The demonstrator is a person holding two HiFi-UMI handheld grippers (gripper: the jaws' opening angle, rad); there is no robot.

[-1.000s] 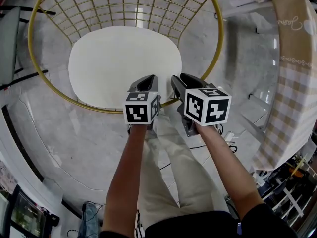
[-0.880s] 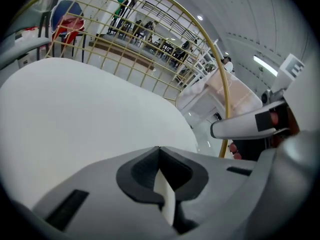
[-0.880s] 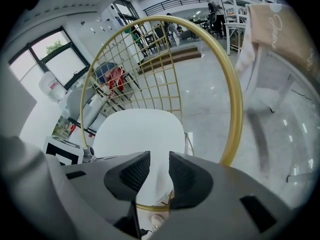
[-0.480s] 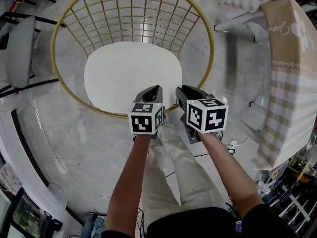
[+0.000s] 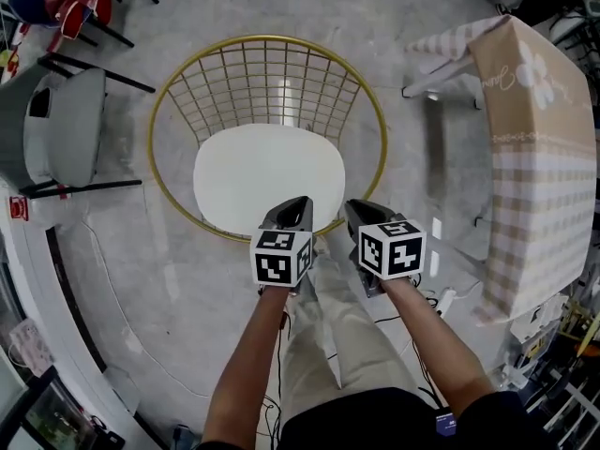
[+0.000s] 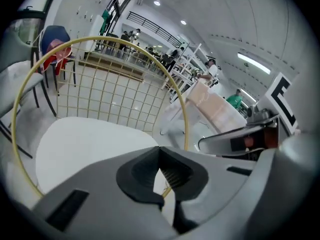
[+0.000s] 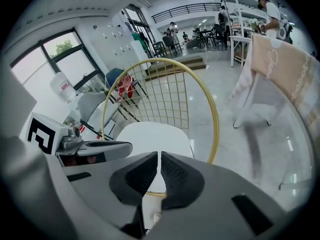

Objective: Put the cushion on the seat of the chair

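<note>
White cushion (image 5: pixel 270 178) is noted flat on the seat of the chair (image 5: pixel 267 38), frame centre; placement is judged done. L gripper (image 5: pixel 298 201) is held w/ jaws pressed together, empty. R gripper (image 5: pixel 357 205) jaws have just been closing, nrly together, nothing between, as no hold is needed.

Bright, even indoor light; strong fisheye bending at edges

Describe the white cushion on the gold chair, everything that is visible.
The cushion is plain white, a flat rounded oblong, smooth and unpatterned; its material cannot be told. It lies flat on the seat of the gold wire chair, inside the round rim, its far edge at the foot of the grid back. Nothing lies on it.
</note>
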